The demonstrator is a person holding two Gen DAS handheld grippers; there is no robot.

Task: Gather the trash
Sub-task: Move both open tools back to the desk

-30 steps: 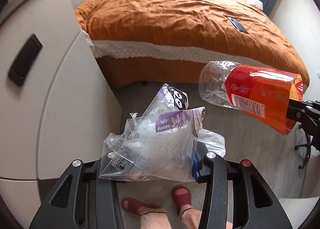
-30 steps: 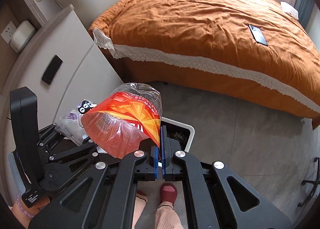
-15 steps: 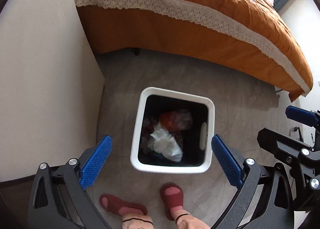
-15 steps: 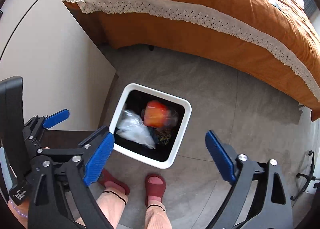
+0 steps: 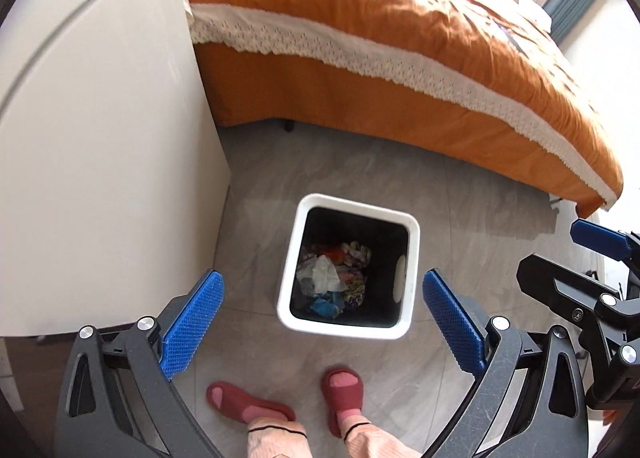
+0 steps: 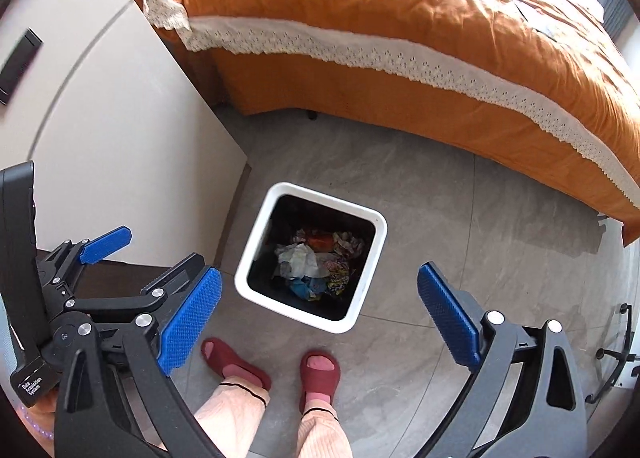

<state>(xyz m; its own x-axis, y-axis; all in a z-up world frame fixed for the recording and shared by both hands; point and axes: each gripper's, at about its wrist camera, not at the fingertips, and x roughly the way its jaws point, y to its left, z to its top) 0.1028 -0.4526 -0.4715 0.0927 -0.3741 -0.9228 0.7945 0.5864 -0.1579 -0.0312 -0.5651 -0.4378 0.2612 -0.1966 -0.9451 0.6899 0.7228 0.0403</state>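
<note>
Both grippers, left gripper and right gripper, are held wide apart and empty above the white bin, positioned for a straight drop. Trash is seen piled at the bin's bottom, beside the bed.

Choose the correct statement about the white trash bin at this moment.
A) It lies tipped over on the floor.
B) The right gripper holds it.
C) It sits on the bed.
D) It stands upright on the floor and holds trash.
D: the white trash bin stands upright on the grey floor with crumpled trash at its bottom.
</note>
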